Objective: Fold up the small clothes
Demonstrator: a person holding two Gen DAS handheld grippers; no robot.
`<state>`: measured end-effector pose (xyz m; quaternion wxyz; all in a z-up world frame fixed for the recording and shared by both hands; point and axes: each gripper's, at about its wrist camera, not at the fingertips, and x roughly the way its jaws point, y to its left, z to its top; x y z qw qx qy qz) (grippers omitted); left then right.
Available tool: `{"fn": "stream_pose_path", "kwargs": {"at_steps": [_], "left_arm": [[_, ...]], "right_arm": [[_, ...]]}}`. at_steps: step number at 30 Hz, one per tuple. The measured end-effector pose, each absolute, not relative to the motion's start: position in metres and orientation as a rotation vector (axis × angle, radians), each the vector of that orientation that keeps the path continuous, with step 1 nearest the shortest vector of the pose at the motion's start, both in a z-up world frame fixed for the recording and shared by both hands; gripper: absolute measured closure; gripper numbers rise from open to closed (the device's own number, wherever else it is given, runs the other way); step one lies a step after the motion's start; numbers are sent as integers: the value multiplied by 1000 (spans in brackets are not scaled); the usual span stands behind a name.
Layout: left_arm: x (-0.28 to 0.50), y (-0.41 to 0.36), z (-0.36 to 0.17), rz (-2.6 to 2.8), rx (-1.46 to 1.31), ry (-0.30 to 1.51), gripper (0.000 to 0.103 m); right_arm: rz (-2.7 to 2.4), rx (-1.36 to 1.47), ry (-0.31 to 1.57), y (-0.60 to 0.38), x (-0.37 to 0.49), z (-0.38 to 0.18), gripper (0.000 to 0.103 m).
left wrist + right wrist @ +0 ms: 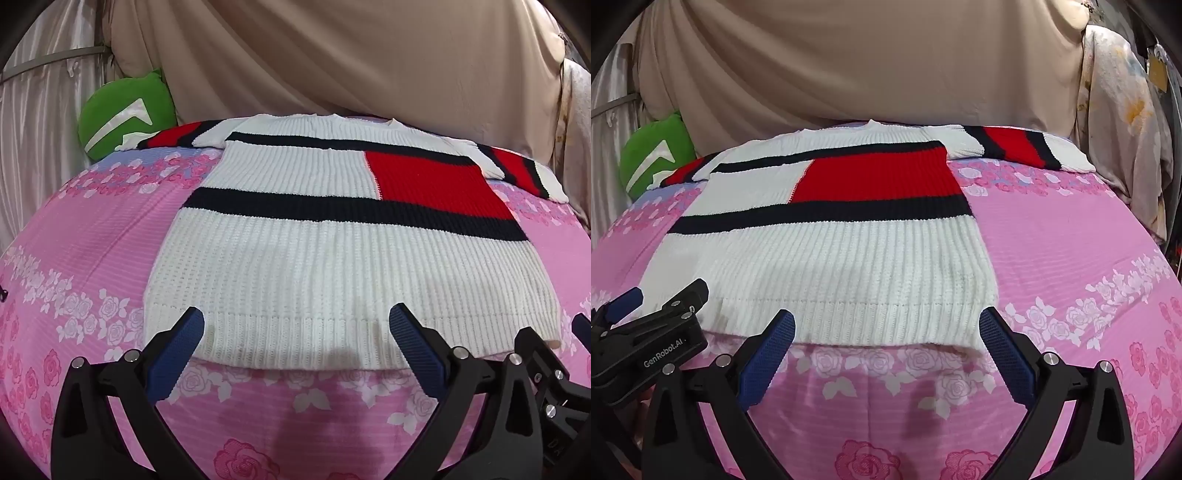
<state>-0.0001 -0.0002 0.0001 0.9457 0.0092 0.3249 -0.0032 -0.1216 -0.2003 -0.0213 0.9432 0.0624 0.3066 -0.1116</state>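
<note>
So the sweater [332, 240] is laid out flat on the bed [92, 240], white ribbed knit with navy stripes and a red block, on top of that pink rose-print cover. Collar is at the far end by the beige curtain [332, 55], both sleeves spread out sideways up there, and the ribbed hem [295, 332] is the edge closest to the person. So its long axis runs straight away from both tools, hem near, neck far.

Both tools point down at that near hem. The left gripper [295, 339] has its fingers spread as wide as they go, nothing between them but the hem lying just beyond the tips, toward the left part of that edge. The right gripper [886, 339] is the same deal: wide open, empty, tips just short of the hem, with the sweater's near right corner [982, 332] sitting right by its right finger [1001, 339]. The two tools are almost side by side; you can see the left one poking into the right camera's corner.

My guess is the hem is the thing to grab, one tool per corner. Right one looks closer to its corner; the left corner [151, 325] sits a bit outside the left finger [184, 343], so that side probably needs a small sideways shift first. Green cushion [125, 110] at the back left is well clear.
</note>
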Motion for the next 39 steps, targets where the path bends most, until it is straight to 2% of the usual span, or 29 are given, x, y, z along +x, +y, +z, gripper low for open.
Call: {"fn": "stream_pose_path", "kwargs": {"at_steps": [39], "left_arm": [[-6, -8, 4, 18, 79, 654, 5]], "right_arm": [[-254, 97, 632, -199, -120, -24, 5]]}}
